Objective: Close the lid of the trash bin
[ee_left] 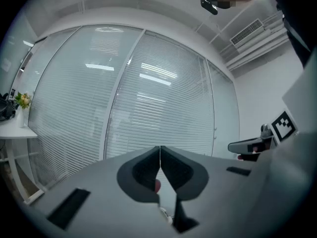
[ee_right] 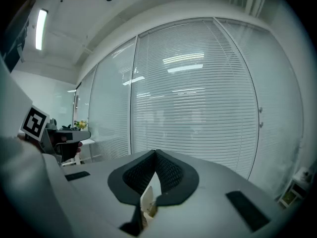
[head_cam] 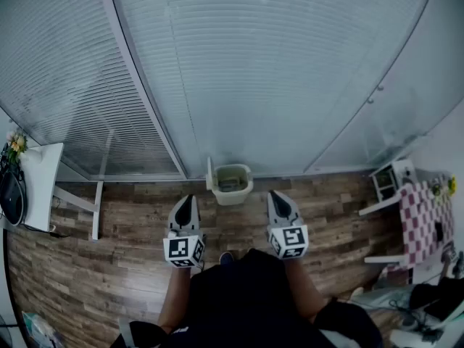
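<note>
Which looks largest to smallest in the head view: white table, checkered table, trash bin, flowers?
1. White table and checkered table: about alike, and the wide lens bends both edges, so I won't rank them.
2. Trash bin.
3. Flowers, by far the smallest.

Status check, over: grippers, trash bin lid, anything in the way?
Left gripper shut, empty; right gripper shut, empty. Trash bin ahead, untouched, lid standing open. Nothing between grippers and bin.
</note>
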Tool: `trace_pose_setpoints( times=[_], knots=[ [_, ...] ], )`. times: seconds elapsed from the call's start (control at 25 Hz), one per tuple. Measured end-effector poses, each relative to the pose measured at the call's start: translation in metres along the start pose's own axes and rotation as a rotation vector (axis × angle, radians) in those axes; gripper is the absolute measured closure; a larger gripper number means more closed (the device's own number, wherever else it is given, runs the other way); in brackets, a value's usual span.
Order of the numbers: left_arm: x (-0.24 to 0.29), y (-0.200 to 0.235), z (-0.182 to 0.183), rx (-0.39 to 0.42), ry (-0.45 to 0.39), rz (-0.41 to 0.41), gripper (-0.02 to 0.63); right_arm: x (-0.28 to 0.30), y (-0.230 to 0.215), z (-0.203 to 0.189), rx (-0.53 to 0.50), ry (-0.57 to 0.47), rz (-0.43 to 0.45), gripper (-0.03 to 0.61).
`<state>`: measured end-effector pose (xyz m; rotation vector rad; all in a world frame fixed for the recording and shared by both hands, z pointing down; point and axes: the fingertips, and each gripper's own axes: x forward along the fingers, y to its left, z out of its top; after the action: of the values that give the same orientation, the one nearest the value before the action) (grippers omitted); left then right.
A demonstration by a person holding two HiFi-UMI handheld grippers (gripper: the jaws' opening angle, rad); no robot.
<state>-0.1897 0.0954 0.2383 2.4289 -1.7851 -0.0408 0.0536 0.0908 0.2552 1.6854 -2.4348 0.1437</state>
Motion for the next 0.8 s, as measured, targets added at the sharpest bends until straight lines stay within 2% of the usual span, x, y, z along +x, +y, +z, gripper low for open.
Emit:
trace_pose_setpoints(
  times=[0.16, 0.36, 0.8],
  knots=[
    [-0.001, -0.005, 0.000, 0.002, 0.005, -0.013, 0.603, -0.001, -0.004, 0.003, 0.007, -0.024, -0.002, 0.575],
    [-0.001, -0.012, -0.002, -0.012, 0.010, -0.034, 0.603, 0.005, -0.004, 0.002, 0.095, -0.016, 0.042, 0.575],
    [0.000, -0.012, -0.017, 0.009, 0.060, -0.046, 0.603, 0.001, 0.005, -0.003, 0.088, -0.017, 0.061, 0.575]
  ],
)
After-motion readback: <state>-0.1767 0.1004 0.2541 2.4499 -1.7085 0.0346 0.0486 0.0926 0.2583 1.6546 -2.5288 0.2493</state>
